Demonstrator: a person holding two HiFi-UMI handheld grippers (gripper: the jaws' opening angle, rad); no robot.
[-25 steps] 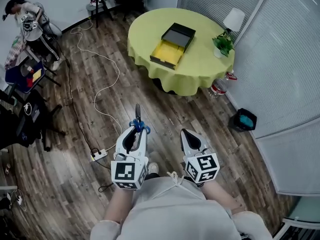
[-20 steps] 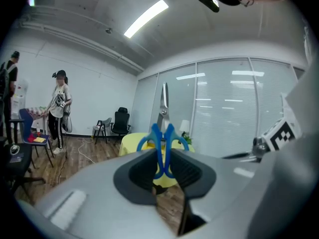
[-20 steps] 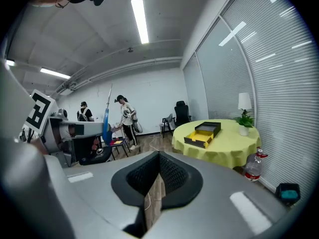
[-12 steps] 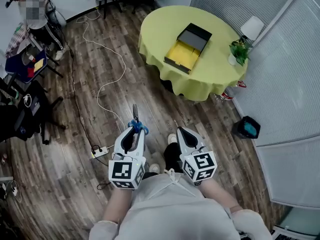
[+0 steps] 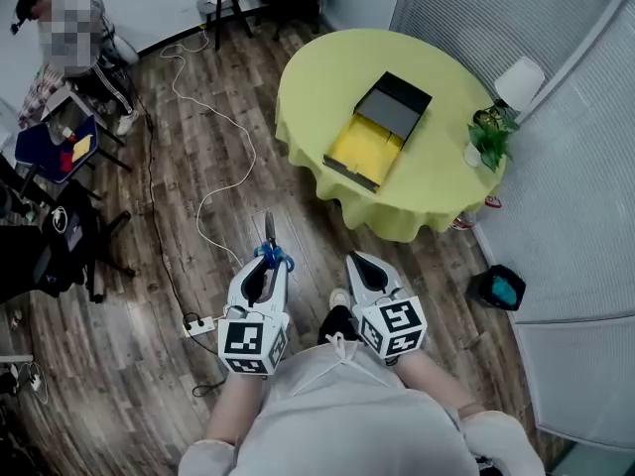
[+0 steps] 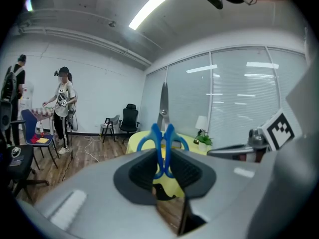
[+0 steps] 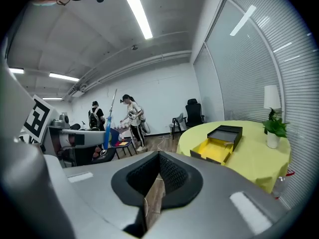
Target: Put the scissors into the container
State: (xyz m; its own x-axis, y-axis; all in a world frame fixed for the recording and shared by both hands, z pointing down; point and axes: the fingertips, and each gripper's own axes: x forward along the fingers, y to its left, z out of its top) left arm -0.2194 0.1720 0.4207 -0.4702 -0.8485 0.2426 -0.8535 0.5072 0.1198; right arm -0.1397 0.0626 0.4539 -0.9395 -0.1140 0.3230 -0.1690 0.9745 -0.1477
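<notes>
Standing on the wood floor, short of the round table (image 5: 327,77) with the yellow-green cloth. I am holding both tongs out in front of me, side by side and apart.

Left gripper (image 5: 266,266): its jaws are clamping the blue handles of the scissors (image 5: 270,242). The blades are sticking out past the tips, toward the table. In the left gripper view the scissors (image 6: 163,141) are standing upright between the ribbed pads, blades closed.

Right gripper (image 5: 357,264): its jaws are sitting together at the tips, and the right gripper view is showing nothing between them (image 7: 158,171).

The container (image 5: 377,132) is lying on the table, well apart from the scissors: a yellow tray with a dark box touching its far end. A potted plant (image 5: 488,139) and a white lamp (image 5: 519,82) are standing near the table's far edge. A white cable (image 5: 213,137) is trailing across the floor to a power strip (image 5: 198,325) by my left side.
</notes>
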